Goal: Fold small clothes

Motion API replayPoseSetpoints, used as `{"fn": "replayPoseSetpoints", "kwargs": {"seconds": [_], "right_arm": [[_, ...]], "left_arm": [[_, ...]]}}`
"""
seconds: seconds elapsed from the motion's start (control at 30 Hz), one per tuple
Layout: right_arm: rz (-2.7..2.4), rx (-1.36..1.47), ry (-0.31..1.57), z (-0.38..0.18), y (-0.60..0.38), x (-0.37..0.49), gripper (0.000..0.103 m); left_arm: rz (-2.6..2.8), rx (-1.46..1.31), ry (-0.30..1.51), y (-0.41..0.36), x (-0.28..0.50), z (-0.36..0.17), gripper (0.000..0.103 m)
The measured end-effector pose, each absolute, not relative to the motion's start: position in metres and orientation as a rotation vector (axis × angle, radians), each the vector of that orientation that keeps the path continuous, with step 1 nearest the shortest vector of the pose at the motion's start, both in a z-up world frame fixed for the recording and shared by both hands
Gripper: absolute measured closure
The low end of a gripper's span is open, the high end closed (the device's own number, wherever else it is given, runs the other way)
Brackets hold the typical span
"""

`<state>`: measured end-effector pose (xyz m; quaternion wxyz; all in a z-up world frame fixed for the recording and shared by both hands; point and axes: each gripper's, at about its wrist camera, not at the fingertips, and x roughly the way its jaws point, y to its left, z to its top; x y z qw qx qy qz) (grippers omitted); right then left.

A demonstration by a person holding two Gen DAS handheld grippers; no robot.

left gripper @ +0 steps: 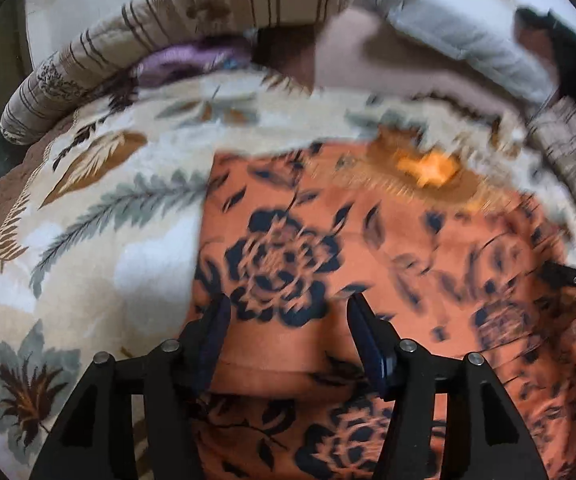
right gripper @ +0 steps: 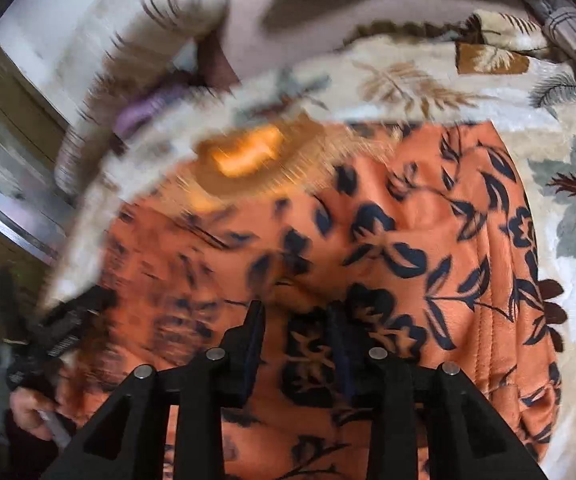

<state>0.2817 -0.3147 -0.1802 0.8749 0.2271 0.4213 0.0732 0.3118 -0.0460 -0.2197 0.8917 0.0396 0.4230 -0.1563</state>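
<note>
Left wrist view: your left gripper (left gripper: pixel 288 312) has its fingers spread wide over the orange floral garment (left gripper: pixel 367 248), gripping nothing. The garment lies flat on the leaf-print blanket (left gripper: pixel 100 216) covering the bed, striped pillow (left gripper: pixel 88 56) beyond. Right wrist view: right gripper (right gripper: pixel 295 316) fingers sit narrower, about half open, cloth between them, not visibly pinched. Frames are blurry, so slow down. Judging from this, you're setting up the next fold: grab both near corners at matching height, pinch one layer edge only, lift evenly, keep seams (right gripper: pixel 487 280) aligned.

One orange floral garment (left gripper: pixel 327 240), two tools (left gripper: pixel 288 320) (right gripper: pixel 295 320), one leaf-print blanket (left gripper: pixel 108 200)
</note>
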Motion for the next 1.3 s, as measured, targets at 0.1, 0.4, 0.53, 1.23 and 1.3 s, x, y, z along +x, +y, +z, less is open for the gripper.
{"fn": "replayPoseSetpoints", "kwargs": {"seconds": [0.1,0.4,0.53,1.23,1.3], "right_arm": [[0.219,0.465,0.871,-0.178,-0.306,0.279,0.068],[0.203,0.442,0.870,-0.176,-0.292,0.287,0.066],[0.048,0.462,0.842,-0.177,-0.314,0.288,0.066],[-0.053,0.513,0.748,-0.157,-0.341,0.242,0.047],[-0.054,0.502,0.664,-0.136,-0.341,0.221,0.047]], "left_arm": [[-0.330,0.089,0.899,-0.050,0.314,-0.223,0.034],[-0.328,0.123,0.901,-0.059,0.311,-0.229,0.034],[-0.326,0.174,0.907,-0.066,0.311,-0.231,0.022],[-0.275,0.126,0.702,-0.058,0.233,-0.148,0.019],[-0.261,0.111,0.678,-0.055,0.217,-0.135,0.018]]}}
